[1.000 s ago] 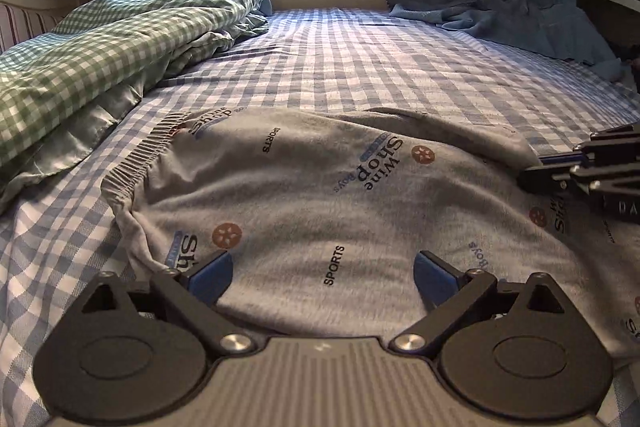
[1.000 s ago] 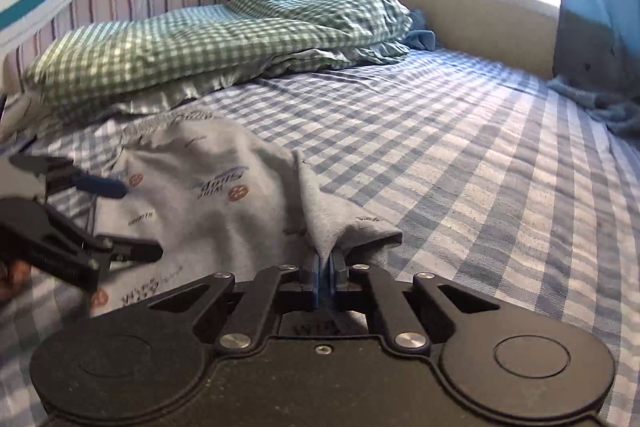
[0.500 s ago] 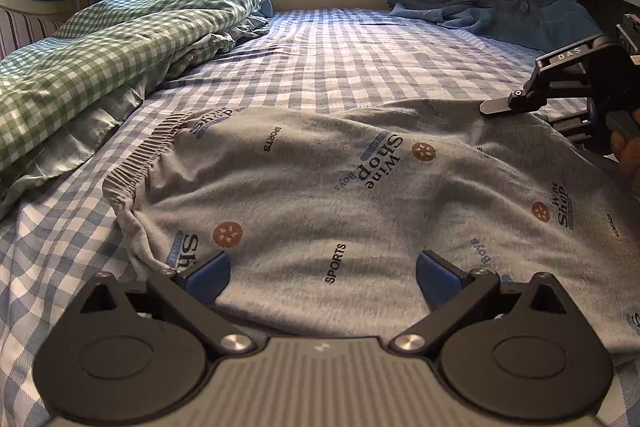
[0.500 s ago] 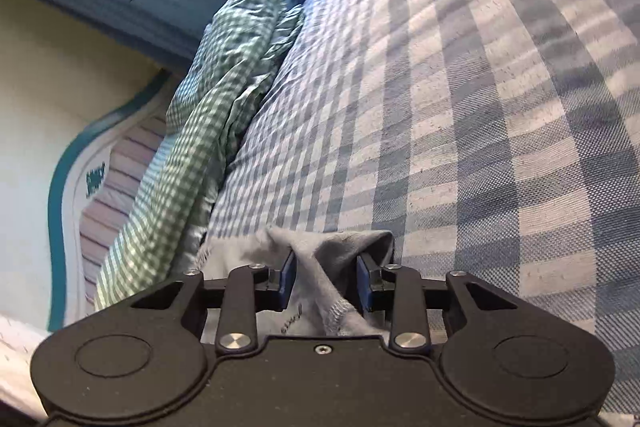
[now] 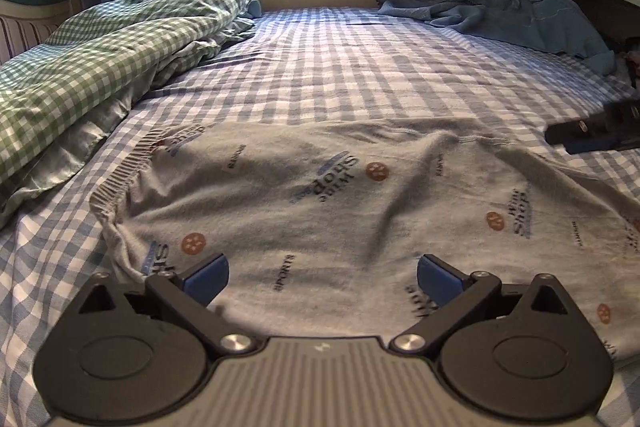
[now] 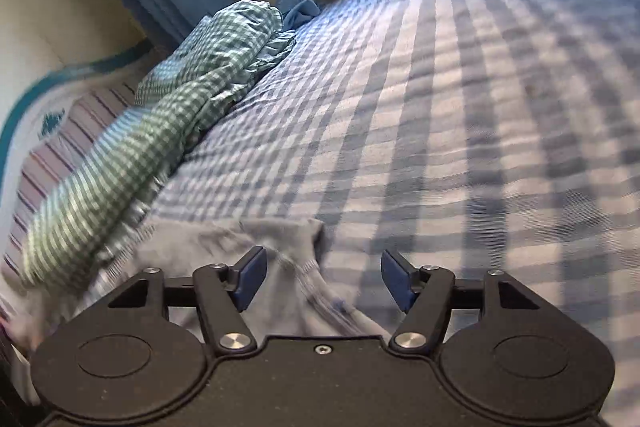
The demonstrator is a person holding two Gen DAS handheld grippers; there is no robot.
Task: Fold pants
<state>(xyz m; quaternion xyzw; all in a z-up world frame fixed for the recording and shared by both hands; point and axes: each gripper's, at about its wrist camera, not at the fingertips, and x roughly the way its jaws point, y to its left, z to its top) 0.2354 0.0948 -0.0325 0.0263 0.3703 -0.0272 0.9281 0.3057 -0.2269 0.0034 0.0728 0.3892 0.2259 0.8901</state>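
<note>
Pants (image 5: 320,211) lie soft, light, limp mid-bed (image 5: 360,67); both your grippers, left (image 5: 322,277) and right (image 6: 324,281), gape empty, right just released. Pinch elastic waistband (image 5: 120,175); thin knit sags, slides.

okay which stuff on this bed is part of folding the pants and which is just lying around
Part of the job:
grey printed pants
left gripper, open
right gripper, jaws just opened, pads off the cloth

Lying about:
green checked quilt
blue cloth by the curtain
</note>
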